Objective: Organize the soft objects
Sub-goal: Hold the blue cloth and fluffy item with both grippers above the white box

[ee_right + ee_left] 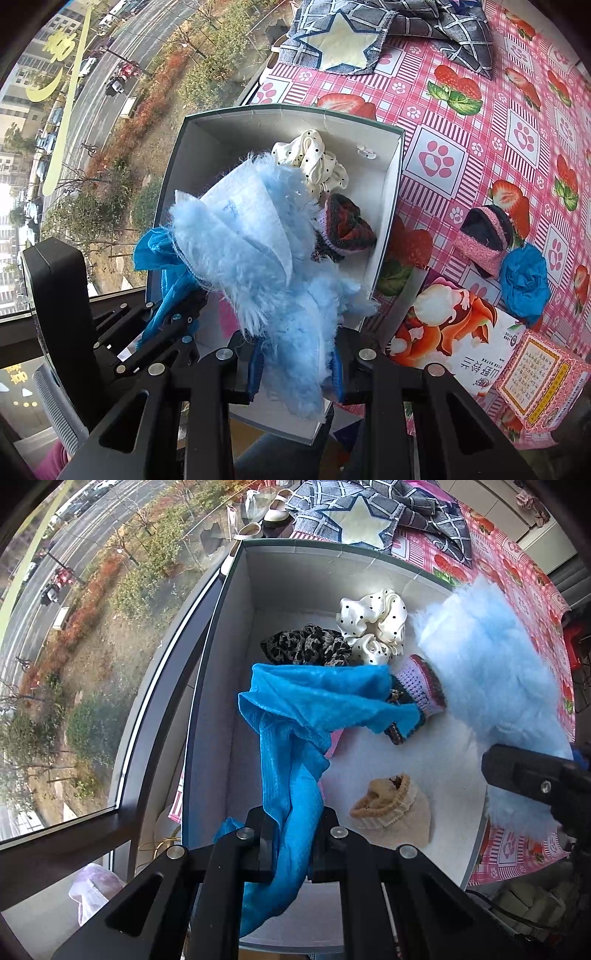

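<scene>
My left gripper is shut on a bright blue cloth and holds it over the white box. My right gripper is shut on a fluffy light blue fabric, also over the box; that fabric shows at the right of the left wrist view. Inside the box lie a white polka-dot scrunchie, a leopard scrunchie, a pink knit piece and a beige knit piece.
The box stands at the table's window edge on a pink strawberry tablecloth. On the table lie a pink-and-black knit piece, a crumpled blue cloth, a printed packet, a pink box and a star-patterned denim fabric.
</scene>
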Demonstrator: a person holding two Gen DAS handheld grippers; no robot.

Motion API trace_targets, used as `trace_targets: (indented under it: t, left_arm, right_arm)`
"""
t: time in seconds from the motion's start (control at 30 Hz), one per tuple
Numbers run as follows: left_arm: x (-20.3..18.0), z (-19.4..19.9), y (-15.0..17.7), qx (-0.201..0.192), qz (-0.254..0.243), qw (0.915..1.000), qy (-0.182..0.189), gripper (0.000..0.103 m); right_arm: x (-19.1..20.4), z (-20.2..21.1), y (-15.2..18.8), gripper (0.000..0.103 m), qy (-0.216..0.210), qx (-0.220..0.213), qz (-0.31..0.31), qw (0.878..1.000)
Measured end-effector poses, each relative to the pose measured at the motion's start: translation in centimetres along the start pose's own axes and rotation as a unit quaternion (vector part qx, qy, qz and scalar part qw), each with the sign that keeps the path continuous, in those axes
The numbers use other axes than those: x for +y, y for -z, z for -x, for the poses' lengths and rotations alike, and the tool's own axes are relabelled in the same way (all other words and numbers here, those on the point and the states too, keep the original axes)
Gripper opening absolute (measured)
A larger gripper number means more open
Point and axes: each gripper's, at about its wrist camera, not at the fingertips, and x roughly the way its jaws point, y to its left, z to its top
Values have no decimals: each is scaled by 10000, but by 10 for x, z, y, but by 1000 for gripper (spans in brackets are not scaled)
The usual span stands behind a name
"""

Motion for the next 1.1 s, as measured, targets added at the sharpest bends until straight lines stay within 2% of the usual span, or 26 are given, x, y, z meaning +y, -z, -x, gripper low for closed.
trace_targets:
  t: [1.1]
  left_arm:
    - [-6,-13,-2,107,-3,9999,-65,11]
  right_arm:
    - [0,-8,4,29,-2,90,-1,10000]
